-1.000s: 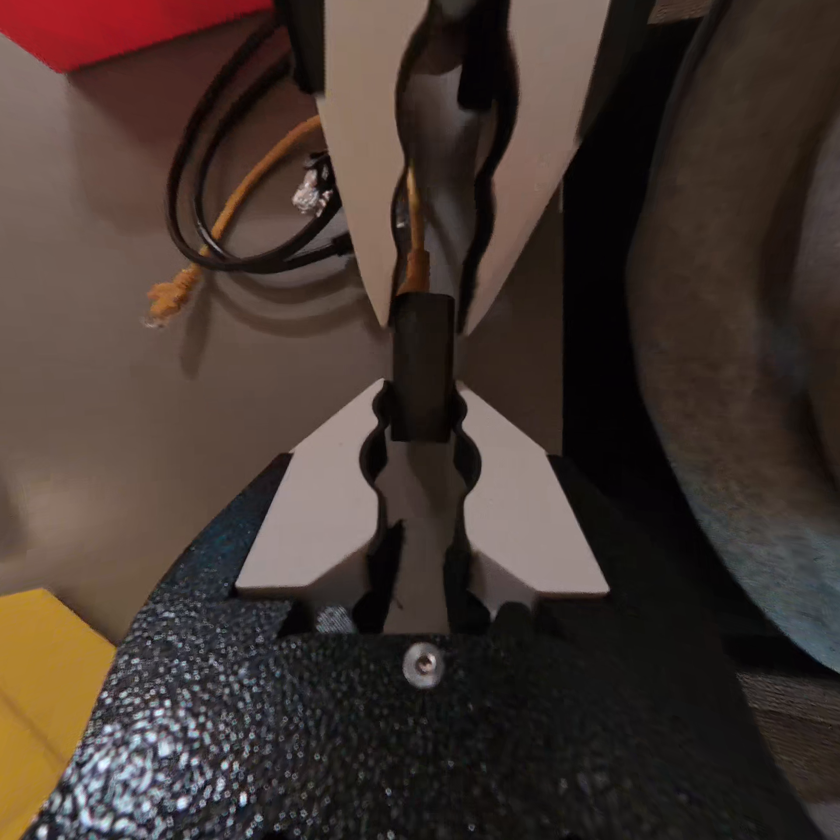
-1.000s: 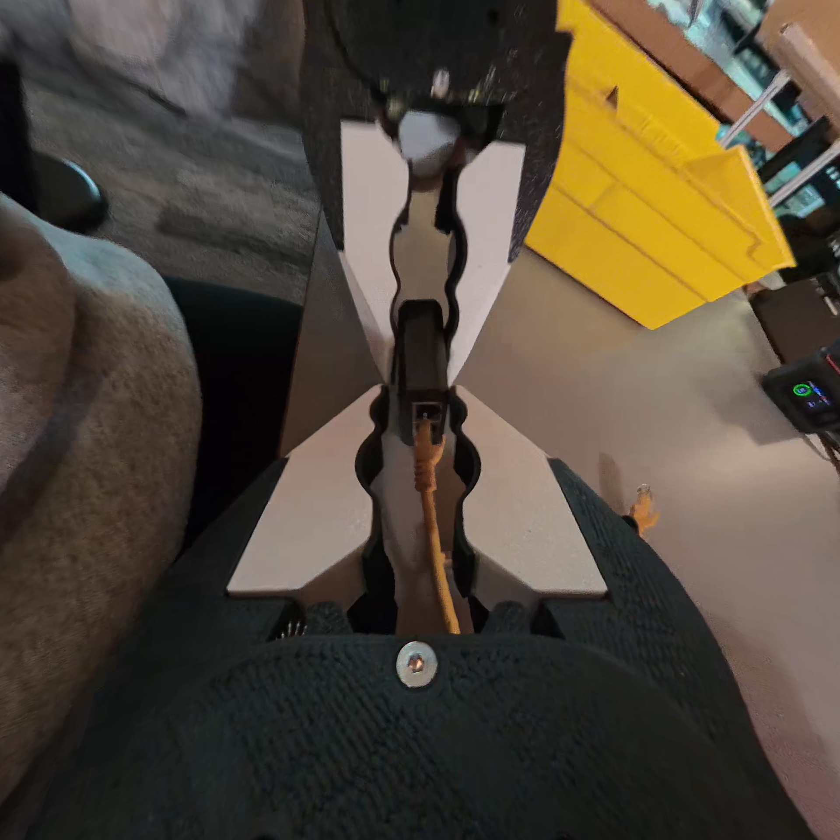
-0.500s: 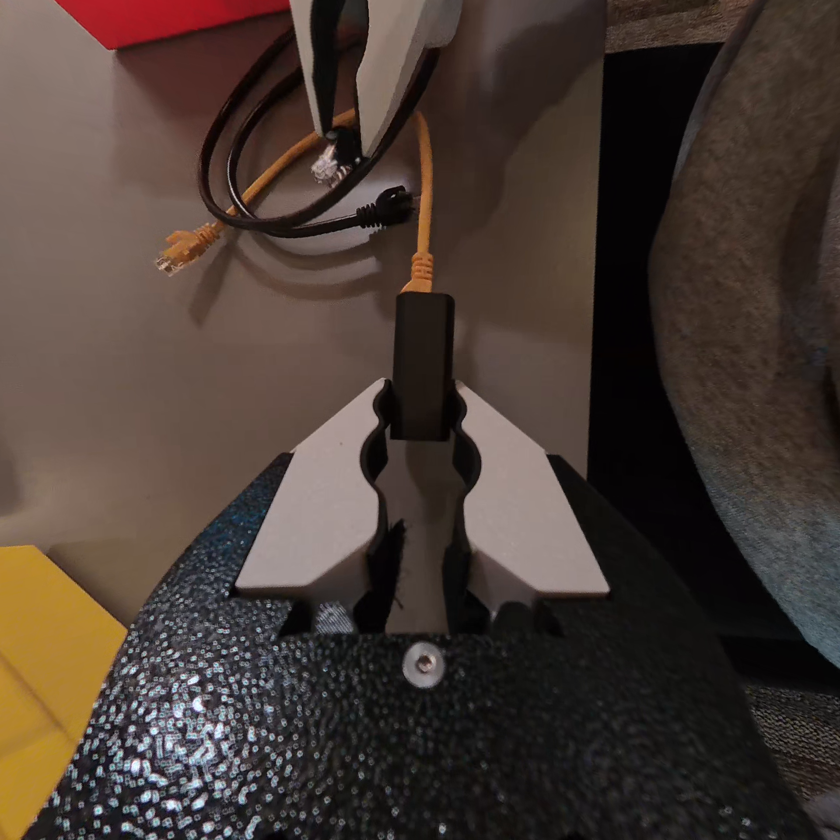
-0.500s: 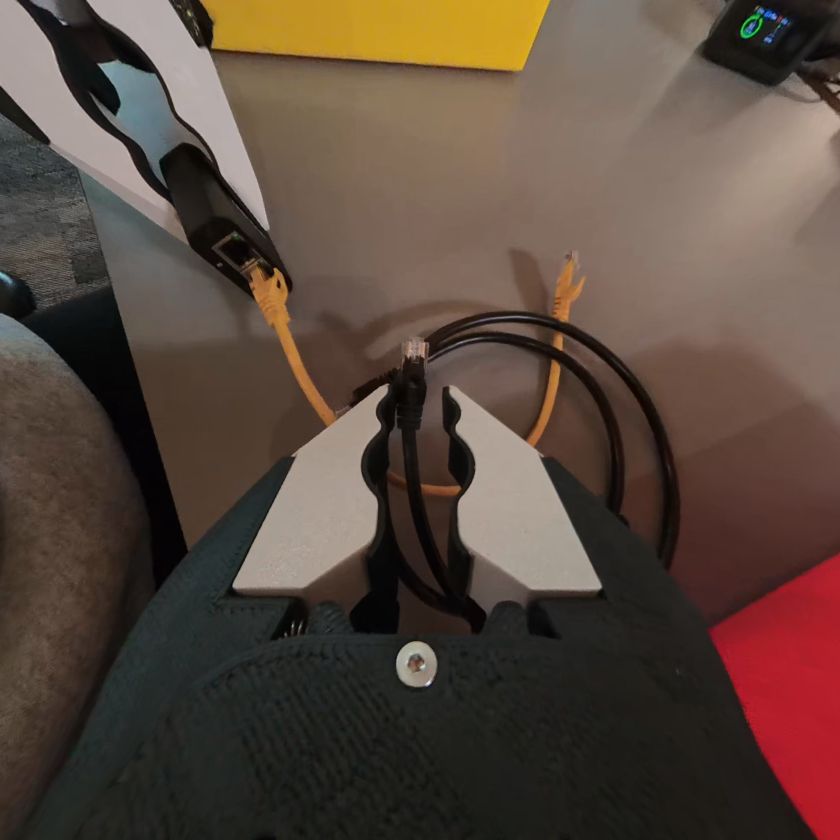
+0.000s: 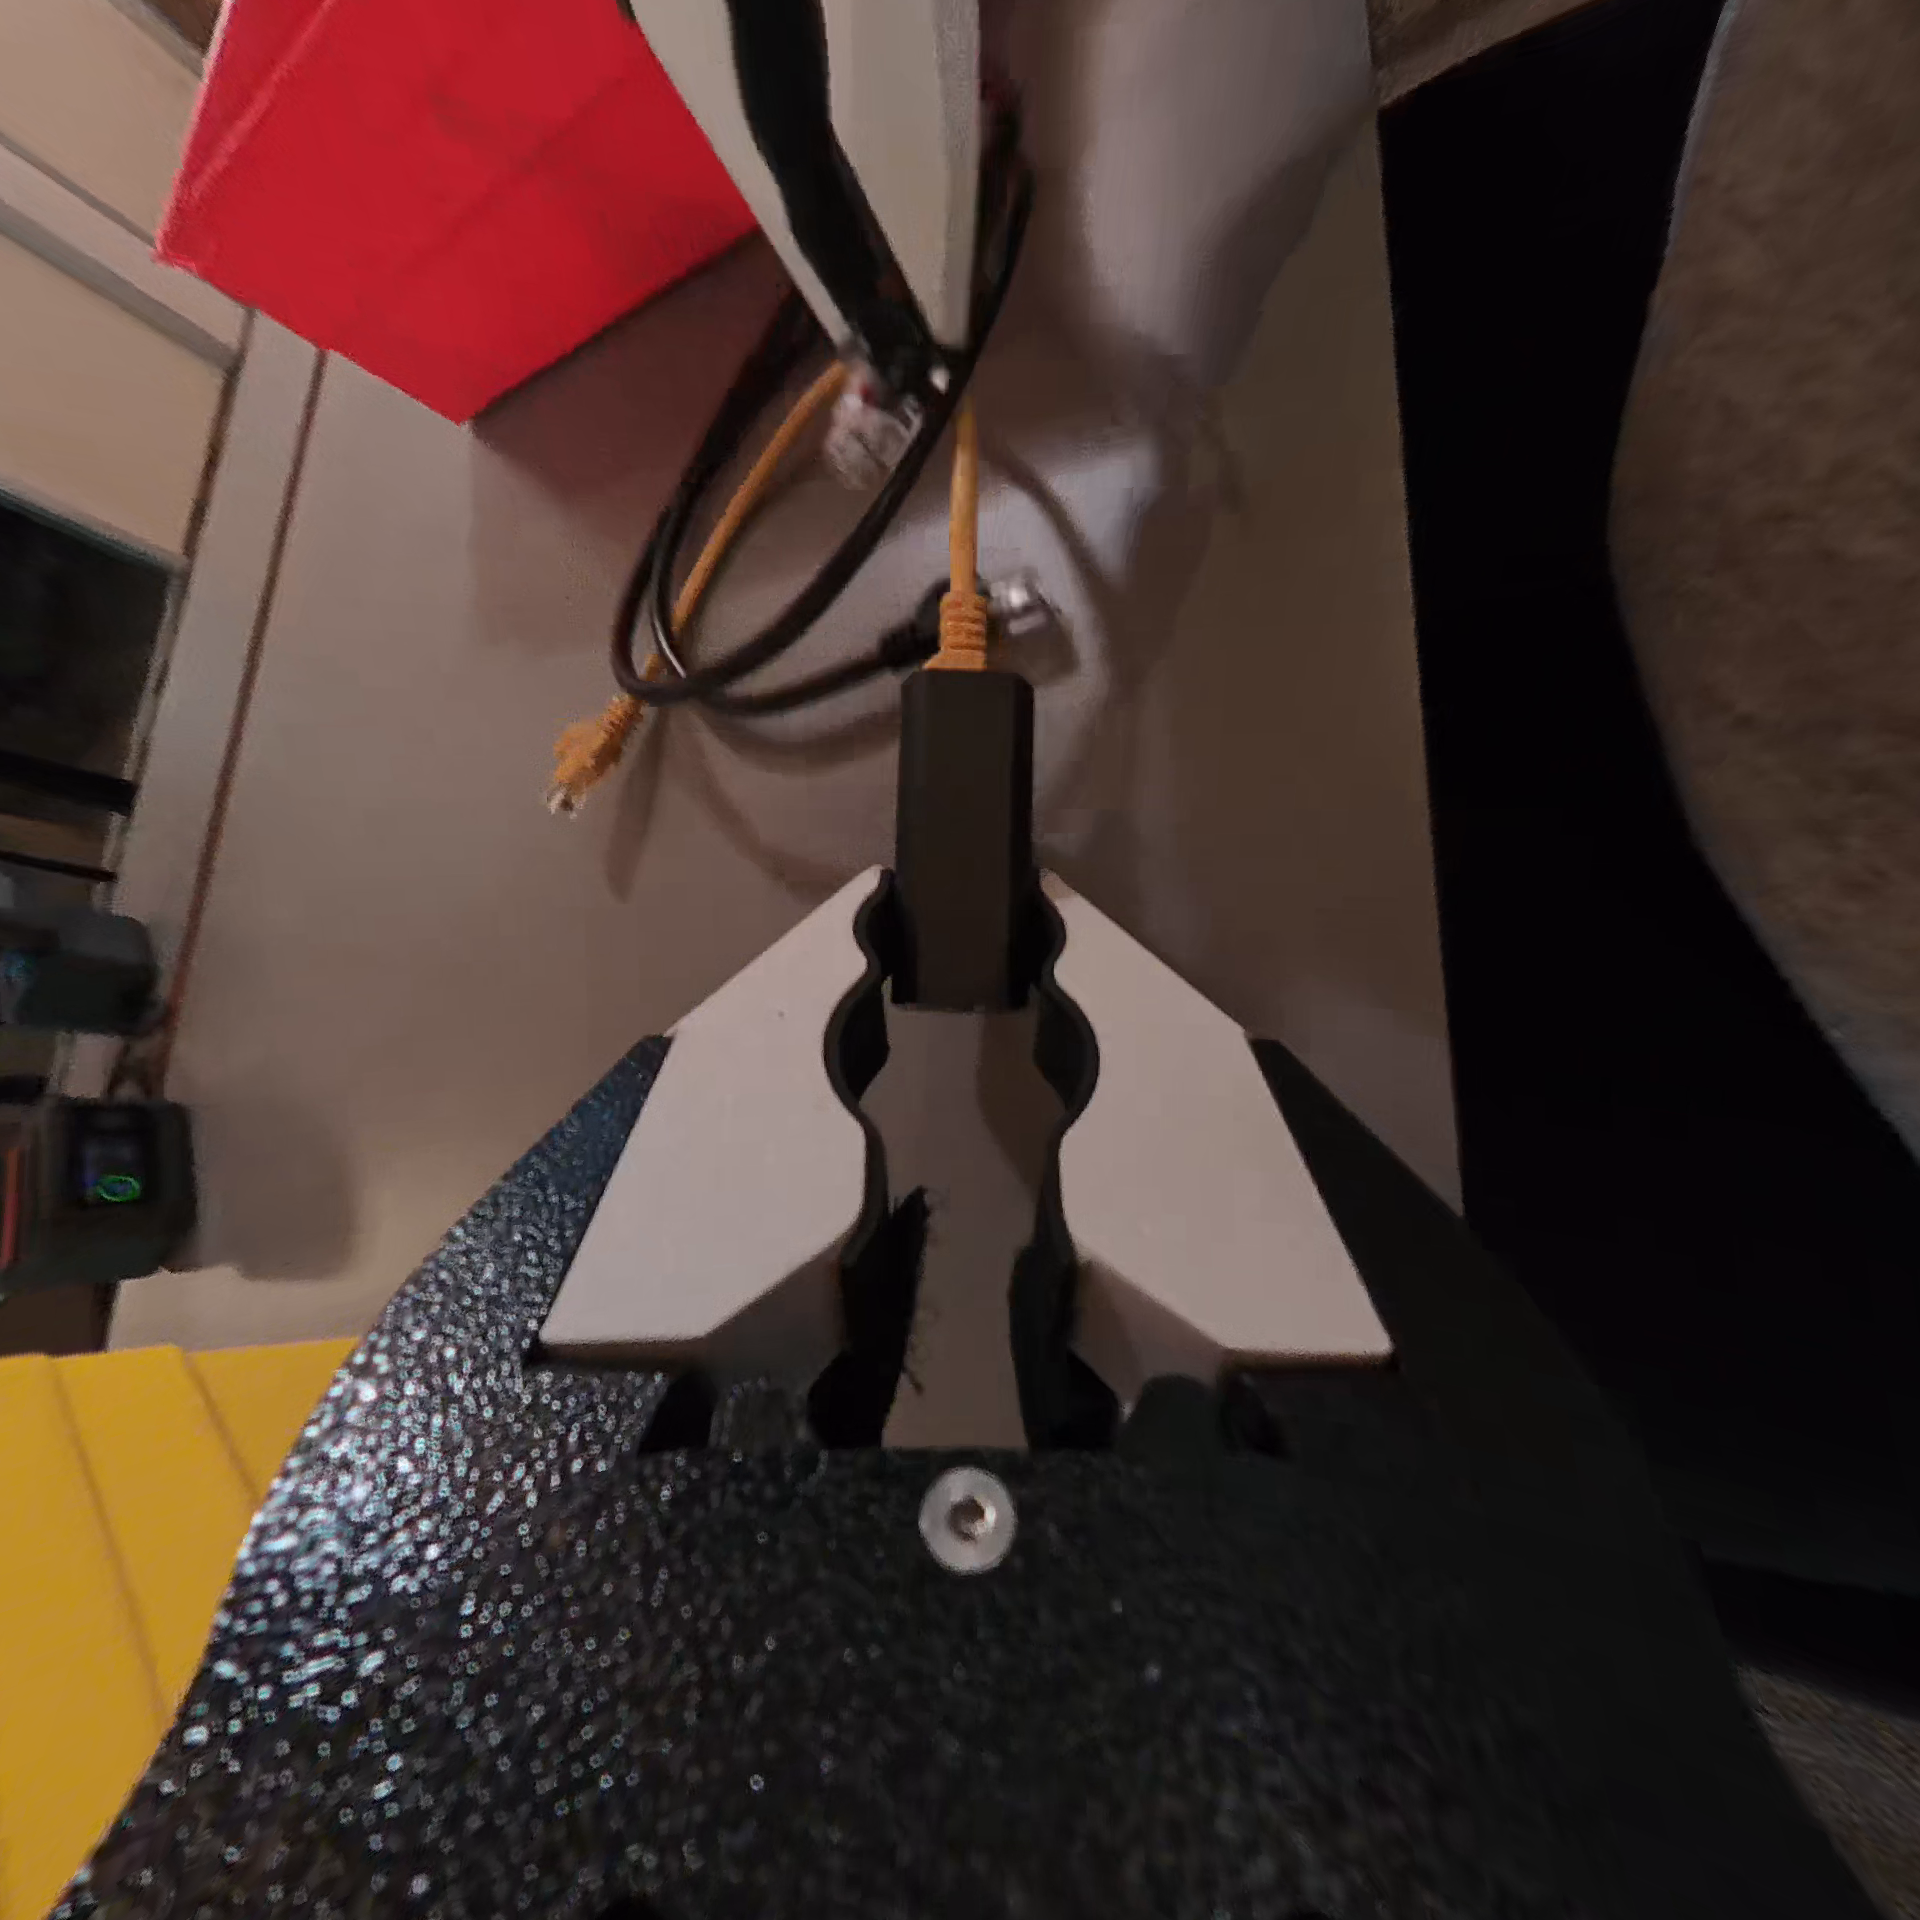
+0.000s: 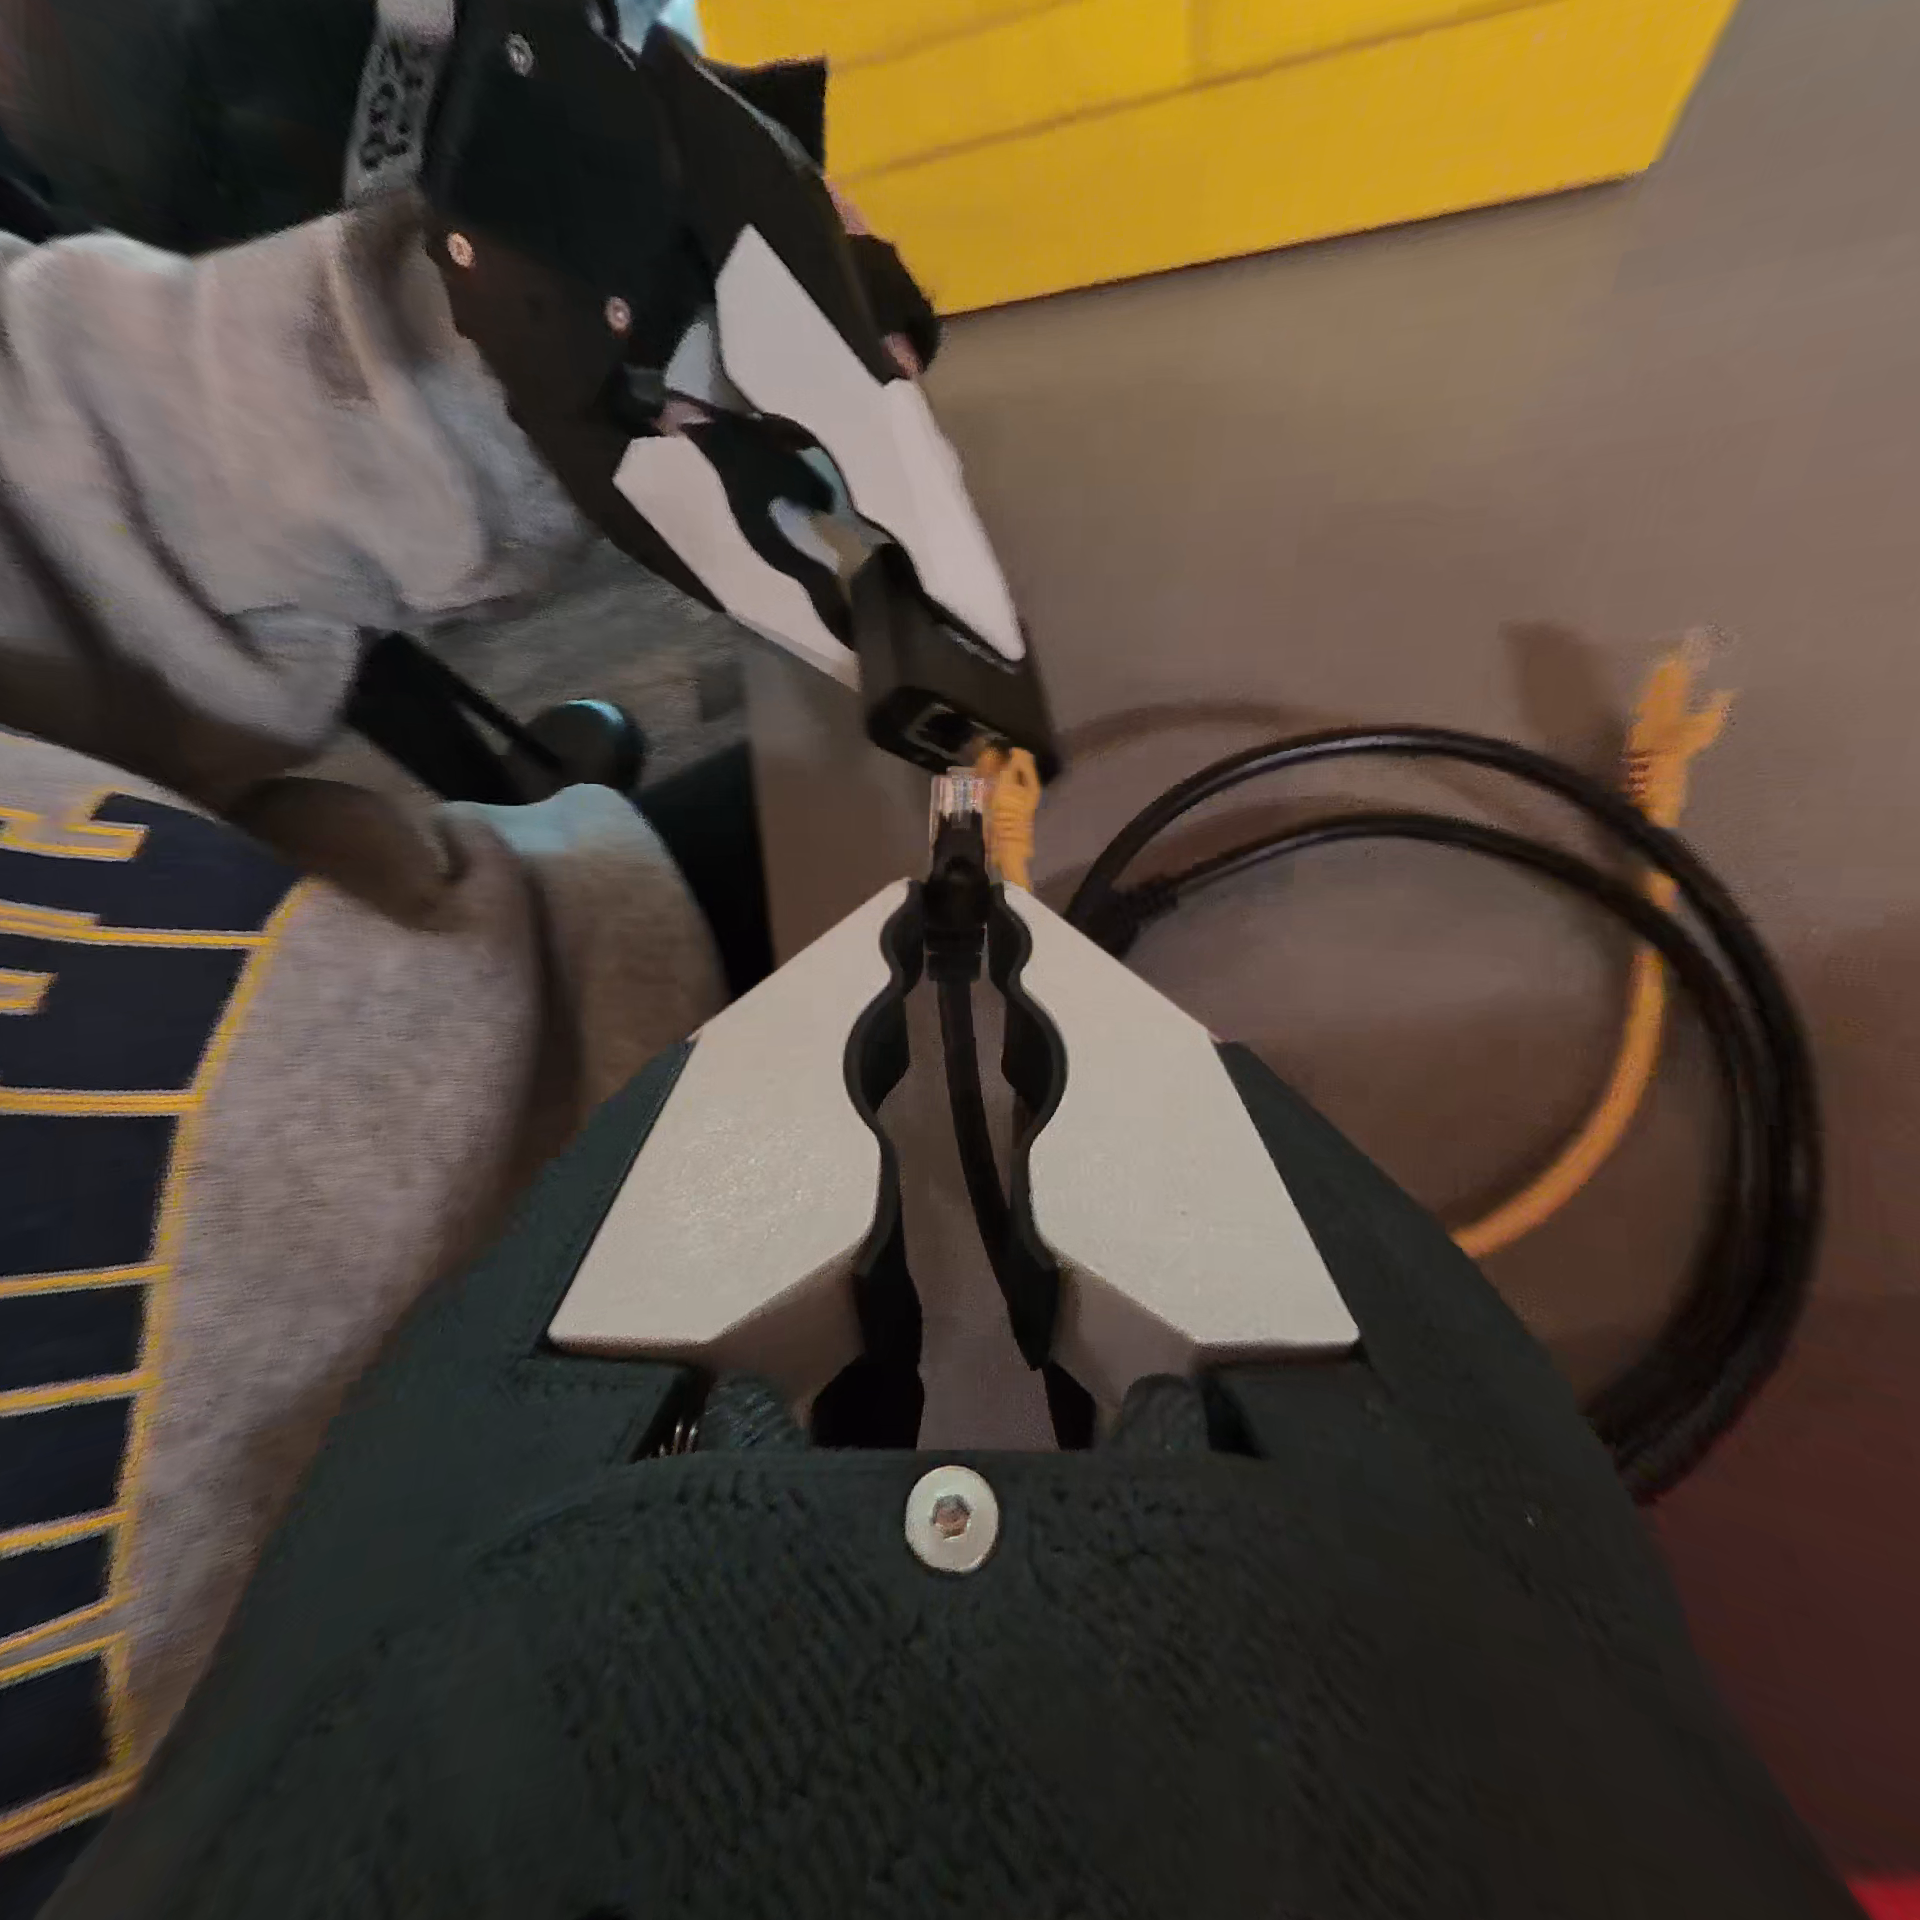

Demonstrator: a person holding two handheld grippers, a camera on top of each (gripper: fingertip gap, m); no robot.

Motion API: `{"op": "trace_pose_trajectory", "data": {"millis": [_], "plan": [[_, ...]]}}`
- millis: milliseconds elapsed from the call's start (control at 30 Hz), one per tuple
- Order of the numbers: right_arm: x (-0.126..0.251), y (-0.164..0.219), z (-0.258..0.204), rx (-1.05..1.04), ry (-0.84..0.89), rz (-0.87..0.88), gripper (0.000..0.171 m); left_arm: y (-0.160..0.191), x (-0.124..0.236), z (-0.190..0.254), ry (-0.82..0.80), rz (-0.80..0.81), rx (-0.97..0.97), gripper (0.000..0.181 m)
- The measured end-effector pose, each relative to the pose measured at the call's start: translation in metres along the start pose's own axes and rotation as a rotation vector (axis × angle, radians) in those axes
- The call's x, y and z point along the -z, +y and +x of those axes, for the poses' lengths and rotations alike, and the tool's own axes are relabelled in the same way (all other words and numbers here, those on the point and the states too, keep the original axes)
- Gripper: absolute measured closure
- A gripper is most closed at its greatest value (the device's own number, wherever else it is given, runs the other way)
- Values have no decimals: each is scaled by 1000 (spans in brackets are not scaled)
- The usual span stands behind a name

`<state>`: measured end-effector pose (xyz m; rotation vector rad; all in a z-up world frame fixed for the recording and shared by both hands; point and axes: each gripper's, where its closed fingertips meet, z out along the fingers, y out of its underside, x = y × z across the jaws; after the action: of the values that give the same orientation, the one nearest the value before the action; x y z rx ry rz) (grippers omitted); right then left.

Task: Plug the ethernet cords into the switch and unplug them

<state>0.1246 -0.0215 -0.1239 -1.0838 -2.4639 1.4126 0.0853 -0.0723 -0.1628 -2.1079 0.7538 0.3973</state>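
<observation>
Left hand-held gripper [image 5: 964, 914] clamped on switch [image 5: 964, 831], held above bench (orange cord [image 5: 964, 520] already seated). Right hand-held gripper [image 6: 961, 914] clamped on black cord [image 6: 961, 862], plug just short of free port. Square plug to port, push straight.

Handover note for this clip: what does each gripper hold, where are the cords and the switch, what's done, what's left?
Left gripper: shut on the black switch, held above the table.
Right gripper: shut on the black cord, clear plug just short of the switch's ports.
Done: orange cord is plugged in; its other end lies loose on the table.
Left: seat the black plug, then unplug both.
</observation>
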Motion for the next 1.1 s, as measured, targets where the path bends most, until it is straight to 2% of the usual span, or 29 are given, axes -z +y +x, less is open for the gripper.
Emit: {"op": "trace_pose_trajectory", "data": {"millis": [167,400,867,1100], "plan": [[-16,14,-9,-56,-56,-78,162,-2,-7,-2,-104,-63,-189,160],[-18,13,-14,-78,-107,-63,162,-17,-4,-6,-226,-73,-396,160],[-14,12,-17,-107,-161,-45,162,-28,-2,-1,-205,7,-379,160],[-16,17,-18,-116,-176,-78,162,-31,-4,6,-144,59,-320,160]]}}
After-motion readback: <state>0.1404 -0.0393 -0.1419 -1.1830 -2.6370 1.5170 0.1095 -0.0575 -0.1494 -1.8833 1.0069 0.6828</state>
